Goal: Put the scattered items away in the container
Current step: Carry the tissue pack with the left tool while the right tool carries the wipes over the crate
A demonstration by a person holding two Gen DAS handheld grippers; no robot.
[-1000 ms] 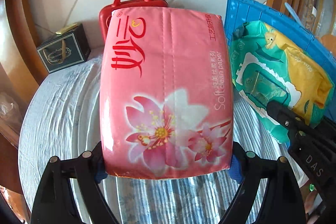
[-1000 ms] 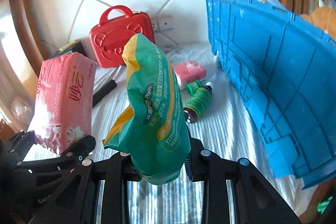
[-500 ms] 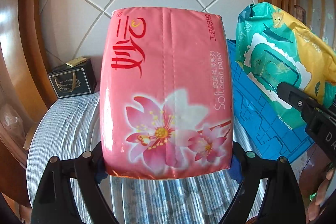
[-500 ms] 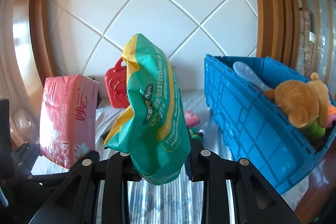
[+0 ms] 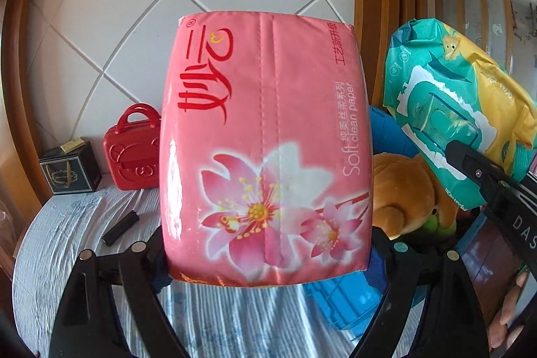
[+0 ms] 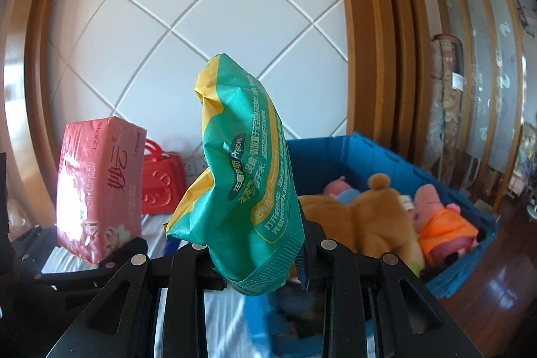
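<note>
Left claw (image 5: 268, 257): we squeeze the pink tissue pack (image 5: 265, 150) by its sides so it stays up.
Right claw (image 6: 260, 260): pinched tight on the green wipes bag (image 6: 248, 190).
Blue bin (image 6: 386, 153): just ahead, below both claws, ready for dropping.

Glossy plastic film is being shown on the pink tissue pack (image 5: 265, 153), with sheen along its left edge. Crinkled, shiny film is being seen on the green wipes pouch (image 6: 248, 190). Beside the pouch, the blue crate (image 6: 386, 153) is being seen as hard moulded plastic, holding fuzzy cloth plush toys (image 6: 379, 217).
</note>
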